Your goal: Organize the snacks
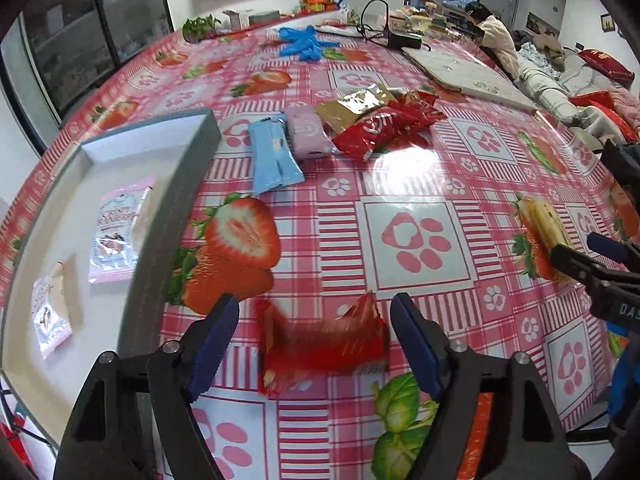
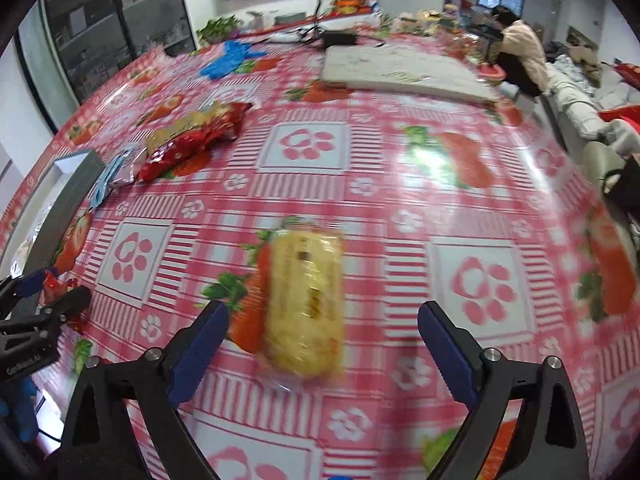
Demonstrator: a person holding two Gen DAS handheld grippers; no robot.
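Pink-and-red checked plastic tablecloth (image 1: 420,184) with strawberry prints fills both views, with broad bare room at centre and right. Along the left edge of the left wrist view lies a shallow grey-rimmed white tray (image 1: 176,200) holding two pale snack packets (image 1: 120,232). Above centre sits a heap of red, gold, pink and blue snack packets (image 1: 352,128).

A blurred red foil snack packet (image 1: 324,344) lies crosswise between the left gripper (image 1: 314,344), jaws spread, pads clear of it. A yellow clear-wrapped cake bar (image 2: 306,304) runs lengthwise up the frame between the right gripper (image 2: 324,344), jaws wide apart, not touching.
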